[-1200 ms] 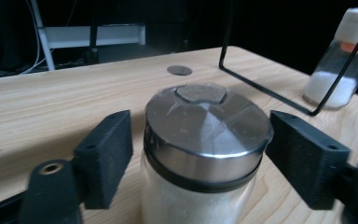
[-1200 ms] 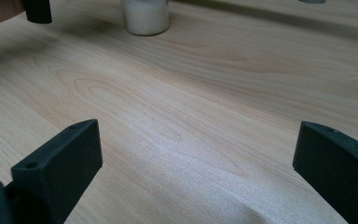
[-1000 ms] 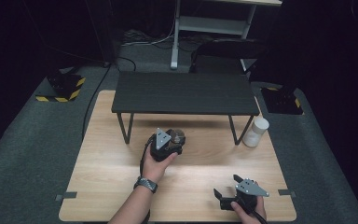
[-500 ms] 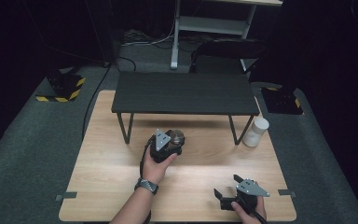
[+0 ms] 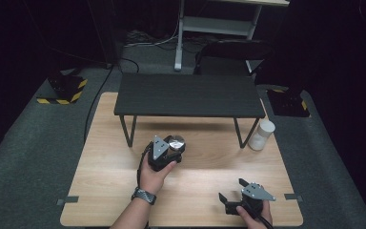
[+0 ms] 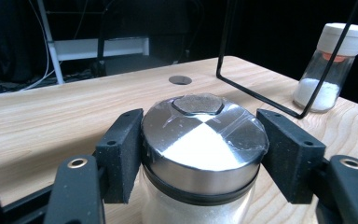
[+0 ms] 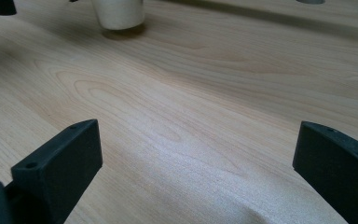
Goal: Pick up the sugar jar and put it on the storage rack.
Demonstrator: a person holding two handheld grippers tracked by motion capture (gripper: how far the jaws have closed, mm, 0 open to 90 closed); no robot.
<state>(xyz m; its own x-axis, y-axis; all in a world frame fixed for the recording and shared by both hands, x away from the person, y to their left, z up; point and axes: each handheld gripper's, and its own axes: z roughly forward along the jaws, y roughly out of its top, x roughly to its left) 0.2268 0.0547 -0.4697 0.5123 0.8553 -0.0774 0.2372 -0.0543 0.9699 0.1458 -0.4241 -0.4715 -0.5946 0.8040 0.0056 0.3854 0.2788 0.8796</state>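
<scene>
Wooden table seen from above, with a low black shelf on thin metal legs standing across its far half. A person's forearms come in from the near edge, each hand holding a black two-jaw gripper.

The left gripper sits near the middle of the table, just in front of the shelf. Its jaws are closed on a glass jar with a shiny metal lid. In the left gripper view, the two black pads press against opposite sides of the lid, and white powder or grains fill the jar beneath it. The jar stands upright.

The right gripper rests near the table's front right corner, well apart from the left one. Its jaws are spread wide with nothing between them; the right gripper view shows bare wood grain in the gap.

A second jar with a white cap stands beside the shelf's right leg, partly filled with a white substance.
</scene>
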